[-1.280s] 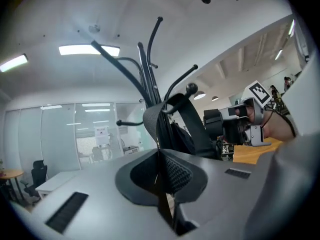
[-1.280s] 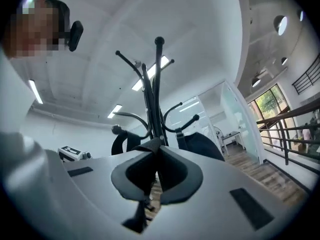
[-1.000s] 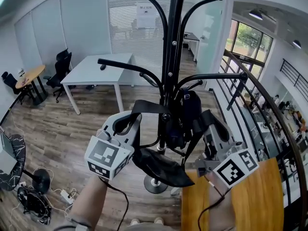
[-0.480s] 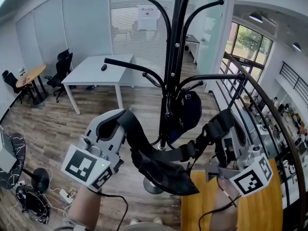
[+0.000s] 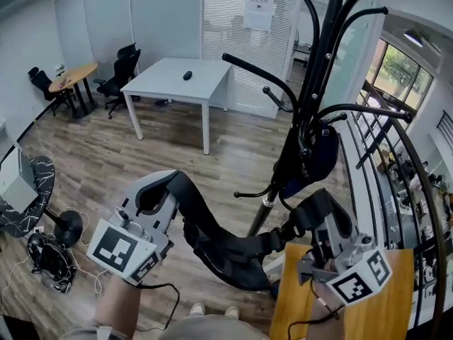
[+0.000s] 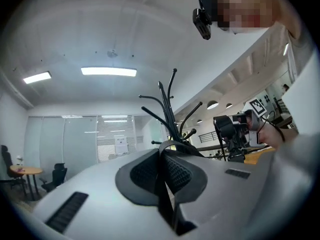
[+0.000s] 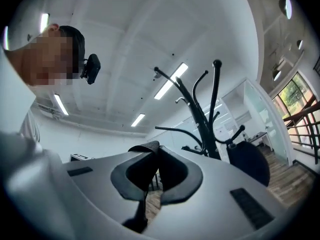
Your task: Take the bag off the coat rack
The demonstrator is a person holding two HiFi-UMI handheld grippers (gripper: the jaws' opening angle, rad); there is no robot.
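The black bag [image 5: 226,257] hangs low between my two grippers by its wide strap [image 5: 195,207], clear of the black coat rack [image 5: 311,98] at the upper right. My left gripper [image 5: 173,183] is shut on the strap's left end, which is pinched between the pads [image 6: 161,184]. My right gripper [image 5: 315,205] is shut on the strap's other end [image 7: 145,179]. The rack shows behind the left gripper [image 6: 162,156] as thin curved arms [image 6: 167,104]. It also shows past the right gripper [image 7: 152,154] as a dark pole [image 7: 200,114].
A dark blue item [image 5: 315,154] still hangs on the rack's pole. A white table [image 5: 177,76] stands behind, a round wooden table [image 5: 74,76] with chairs far left. A curved railing [image 5: 396,154] runs along the right. A wooden surface [image 5: 396,289] lies under the right gripper. Cables [image 5: 49,261] lie on the floor.
Both grippers have carried the bag leftward and back from the rack's pole; its strap, earlier draped by the pole, now hangs free. The rack sits further right in the head view.
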